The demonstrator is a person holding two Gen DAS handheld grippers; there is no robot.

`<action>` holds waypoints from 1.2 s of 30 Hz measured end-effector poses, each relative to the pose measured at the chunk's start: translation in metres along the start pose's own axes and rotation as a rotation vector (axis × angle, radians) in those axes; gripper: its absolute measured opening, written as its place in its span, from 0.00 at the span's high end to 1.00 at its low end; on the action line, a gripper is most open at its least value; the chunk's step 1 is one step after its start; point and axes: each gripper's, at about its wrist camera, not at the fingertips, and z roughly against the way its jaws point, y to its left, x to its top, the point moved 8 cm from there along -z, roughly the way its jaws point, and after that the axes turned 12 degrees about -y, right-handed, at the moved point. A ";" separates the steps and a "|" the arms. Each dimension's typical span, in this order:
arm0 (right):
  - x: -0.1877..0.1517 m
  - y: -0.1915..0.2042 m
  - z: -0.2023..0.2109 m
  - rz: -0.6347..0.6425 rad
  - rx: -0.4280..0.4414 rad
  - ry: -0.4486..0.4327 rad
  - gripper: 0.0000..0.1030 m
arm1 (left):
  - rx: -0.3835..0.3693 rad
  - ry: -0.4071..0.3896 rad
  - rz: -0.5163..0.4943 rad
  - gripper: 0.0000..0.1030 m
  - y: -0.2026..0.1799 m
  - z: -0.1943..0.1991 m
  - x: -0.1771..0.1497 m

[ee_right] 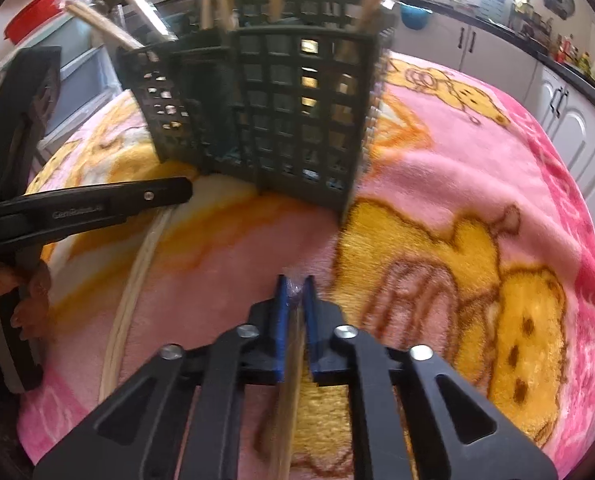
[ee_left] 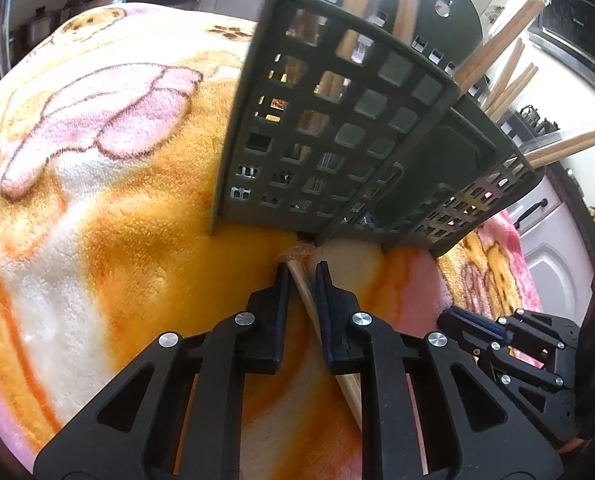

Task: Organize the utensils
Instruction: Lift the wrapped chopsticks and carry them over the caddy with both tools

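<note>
Left wrist view: basket [ee_left: 337,120] upper centre held several chopsticks; left gripper [ee_left: 302,270] half-closed around chopstick pair [ee_left: 309,304]; right gripper [ee_right: 294,282] clamped wrapped chopsticks [ee_right: 293,360]; both unfiled.

2 wrist views, close, share caddy [ee_left: 337,128] [ee_right: 281,112], blurred.

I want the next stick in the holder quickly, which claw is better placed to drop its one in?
Probably the right claw: it is shut on a wrapped chopstick pair, lifted and aimed at the holder. The left claw straddles its pair on the blanket.
</note>
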 end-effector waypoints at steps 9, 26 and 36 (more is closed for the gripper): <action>0.018 0.031 0.025 0.059 0.087 -0.083 0.96 | -0.035 -0.017 0.049 0.93 0.013 0.025 0.002; 0.072 0.053 0.096 0.056 0.159 -0.308 0.96 | -0.156 -0.237 0.032 0.96 0.002 0.126 0.055; 0.095 0.046 0.137 0.029 0.160 -0.451 0.96 | -0.208 -0.310 -0.014 0.96 -0.044 0.144 0.060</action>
